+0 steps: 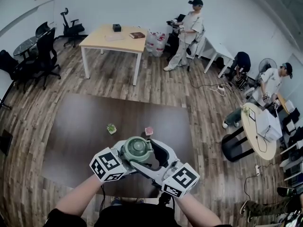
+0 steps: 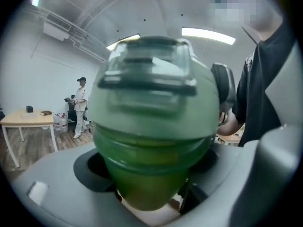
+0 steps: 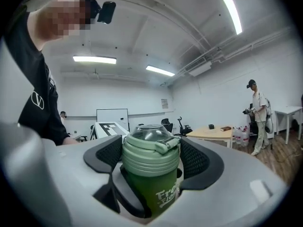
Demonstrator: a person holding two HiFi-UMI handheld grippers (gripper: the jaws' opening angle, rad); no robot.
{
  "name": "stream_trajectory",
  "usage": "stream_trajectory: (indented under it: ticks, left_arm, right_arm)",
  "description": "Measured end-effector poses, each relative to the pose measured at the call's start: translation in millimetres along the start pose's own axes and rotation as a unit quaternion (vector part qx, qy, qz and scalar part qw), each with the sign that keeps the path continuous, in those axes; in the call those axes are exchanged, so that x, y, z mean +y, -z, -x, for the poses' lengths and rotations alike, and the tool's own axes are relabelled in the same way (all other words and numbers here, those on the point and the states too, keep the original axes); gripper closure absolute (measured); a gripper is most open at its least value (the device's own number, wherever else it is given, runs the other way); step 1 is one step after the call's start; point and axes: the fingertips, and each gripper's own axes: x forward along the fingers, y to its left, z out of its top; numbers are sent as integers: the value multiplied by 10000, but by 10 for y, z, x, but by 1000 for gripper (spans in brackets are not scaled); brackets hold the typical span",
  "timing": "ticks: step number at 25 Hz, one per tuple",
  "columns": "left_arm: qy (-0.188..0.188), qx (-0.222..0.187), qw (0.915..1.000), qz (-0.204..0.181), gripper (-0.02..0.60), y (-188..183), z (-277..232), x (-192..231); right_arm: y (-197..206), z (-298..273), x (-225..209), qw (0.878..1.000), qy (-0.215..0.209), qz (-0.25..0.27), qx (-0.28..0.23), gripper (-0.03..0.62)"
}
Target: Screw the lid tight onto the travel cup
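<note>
Clamped in the left claw (image 2: 152,173), the travel cup (image 2: 142,186) stands upright, body between its jaws. The right claw (image 3: 152,159), facing it from the cup's far side, is closed on the lid (image 3: 150,148) just above. Tightening likely means turning about that upright axis, over the worktop (image 1: 71,126).

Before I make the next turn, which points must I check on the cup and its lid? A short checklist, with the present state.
1. Left tongs closed on the travel cup body: ok.
2. Right tongs closed on the lid: ok.
3. Lid sits level on the cup: ok.
4. Lid screwed fully tight: cannot tell.
5. Cup held over the table: ok.
</note>
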Motion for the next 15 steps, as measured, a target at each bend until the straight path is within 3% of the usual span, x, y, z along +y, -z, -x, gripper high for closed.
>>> stream_trajectory:
  ticks: [4, 7, 9, 11, 15]
  left_arm:
    - [401, 92, 9989, -223, 169, -38, 59, -116]
    - [819, 312, 9945, -568, 169, -37, 96, -306]
    - [834, 416, 9932, -702, 169, -22, 94, -369]
    - [628, 358, 9952, -660, 170, -55, 94, -326]
    - [178, 108, 9989, -409, 175, -84, 99, -207]
  right_arm:
    - [-82, 78, 99, 9949, -962, 288, -16, 200]
    - [-78, 139, 272, 9761, -1926, 954, 330, 198]
    - [-69, 162, 361, 9665, -2254, 1099, 548, 198]
    - [-110, 133, 330, 9693, -2119, 1136, 515, 198]
    - [-144, 32, 250, 9885, -1279, 759, 288, 197]
